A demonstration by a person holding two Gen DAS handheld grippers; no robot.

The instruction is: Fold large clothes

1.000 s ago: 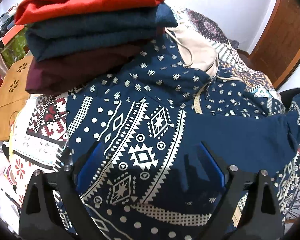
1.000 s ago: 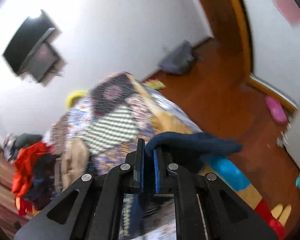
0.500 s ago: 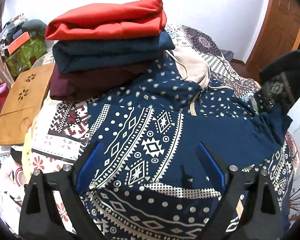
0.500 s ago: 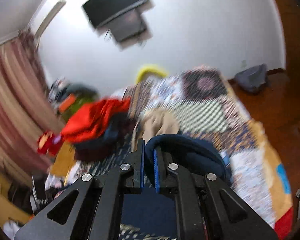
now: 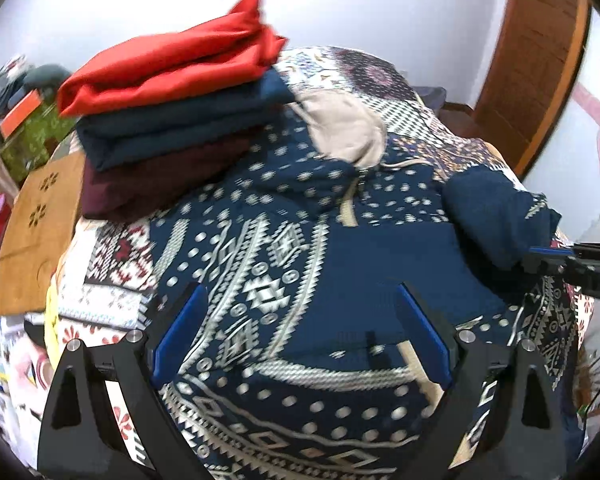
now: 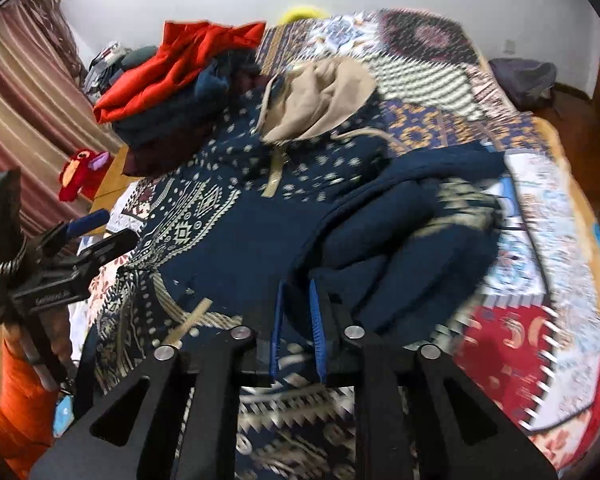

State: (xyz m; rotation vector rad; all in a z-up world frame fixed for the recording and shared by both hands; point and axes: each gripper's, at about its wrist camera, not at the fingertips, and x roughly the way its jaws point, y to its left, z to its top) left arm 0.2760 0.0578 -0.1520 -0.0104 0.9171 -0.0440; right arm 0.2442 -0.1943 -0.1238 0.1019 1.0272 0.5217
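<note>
Door (image 5: 536, 68) in left view only; curtain (image 6: 24, 92) in right.

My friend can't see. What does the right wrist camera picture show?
A dark blue patterned hoodie with a tan hood lies flat on a colourful quilt, one sleeve folded across it. The right claw has just been opening over the sleeve. A stack of folded clothes sits behind.

Black tongs (image 5: 300, 328), blue pads (image 5: 180, 320), silver screws (image 5: 135, 336)
</note>
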